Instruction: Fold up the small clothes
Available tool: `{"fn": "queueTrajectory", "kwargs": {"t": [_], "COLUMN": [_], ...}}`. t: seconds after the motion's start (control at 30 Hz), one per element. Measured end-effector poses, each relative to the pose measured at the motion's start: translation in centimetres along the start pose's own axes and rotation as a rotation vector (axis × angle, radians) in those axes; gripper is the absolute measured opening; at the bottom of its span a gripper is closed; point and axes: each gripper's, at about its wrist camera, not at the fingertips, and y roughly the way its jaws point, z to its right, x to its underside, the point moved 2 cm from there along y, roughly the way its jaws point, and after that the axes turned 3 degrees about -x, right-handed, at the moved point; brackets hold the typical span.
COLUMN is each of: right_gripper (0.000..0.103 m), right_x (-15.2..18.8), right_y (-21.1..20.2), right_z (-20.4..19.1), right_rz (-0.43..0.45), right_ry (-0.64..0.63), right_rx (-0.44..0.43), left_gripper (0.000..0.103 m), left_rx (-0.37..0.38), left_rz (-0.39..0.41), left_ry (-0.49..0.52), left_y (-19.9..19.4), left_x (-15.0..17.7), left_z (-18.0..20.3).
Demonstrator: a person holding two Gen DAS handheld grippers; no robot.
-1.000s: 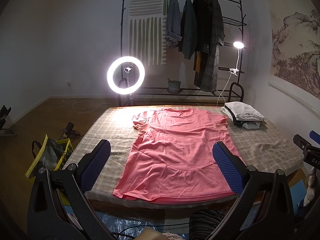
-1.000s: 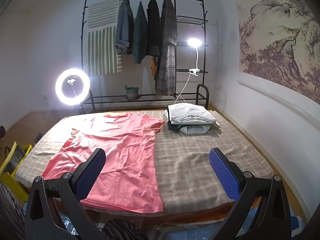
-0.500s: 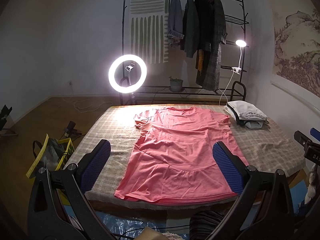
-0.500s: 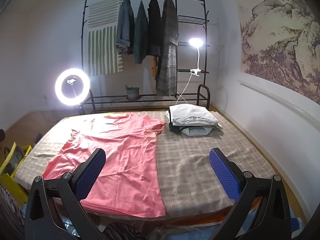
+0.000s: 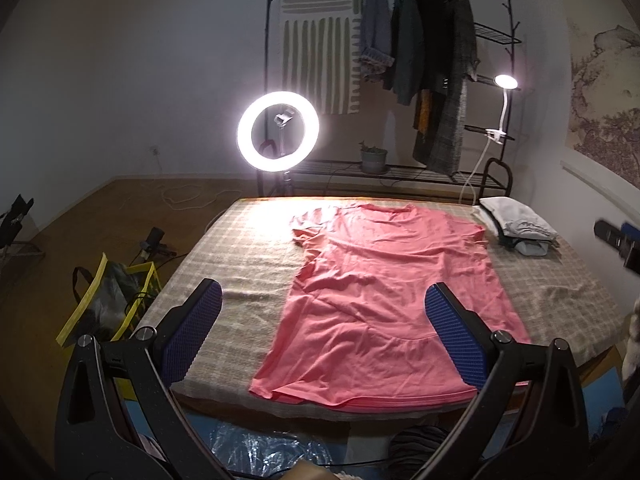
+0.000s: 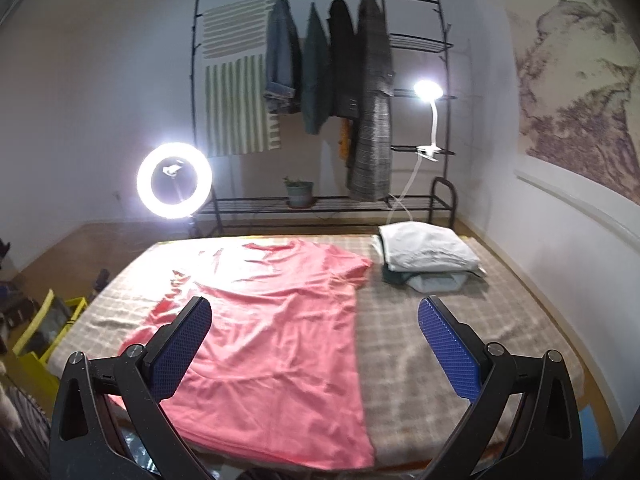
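Closer now, flat pink T-shirt

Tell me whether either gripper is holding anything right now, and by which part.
Nothing is held. The left gripper and right gripper are both open above the shirt, which lies flat on the bed.

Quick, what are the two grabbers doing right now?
Left gripper: jaws open, holding nothing, above the pink shirt.
Right gripper: jaws open, holding nothing.
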Motion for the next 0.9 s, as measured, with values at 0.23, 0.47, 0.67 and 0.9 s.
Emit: {"fn": "queueTrajectory", "kwargs": {"t": [0.23,0.47,0.67,0.9], "right_gripper": [0.103,0.096,0.076,0.070], "right_x": [-2.7,-5.4,-7.4,-8.7], "right_y": [4.5,10.8,16.9,24.6], "right_z": [-3.6,-8.5,-12.2,-16.2], "right_rz": [-0.008,-0.094,-0.201,-0.311], "right_ry": [-0.004,-0.074,-0.057,-0.020], "right_rx": [-0.197,-0.305,-0.427,-0.505], "left_gripper": [0.086,0.061,0.059,0.058], "left_rx": [-0.010,0.026,0.011,-0.026], "left_rz": [-0.080,-0.279,-0.402,-0.459], "left_ry": [-0.089,-0.251,-0.282,-0.290], "left_y": [3.1,8.4,13.2,17.8], "left_x": [2.7,6.8,9.8,11.7], "left_z": [-4.0,-7.8,-8.4,-8.7]}}
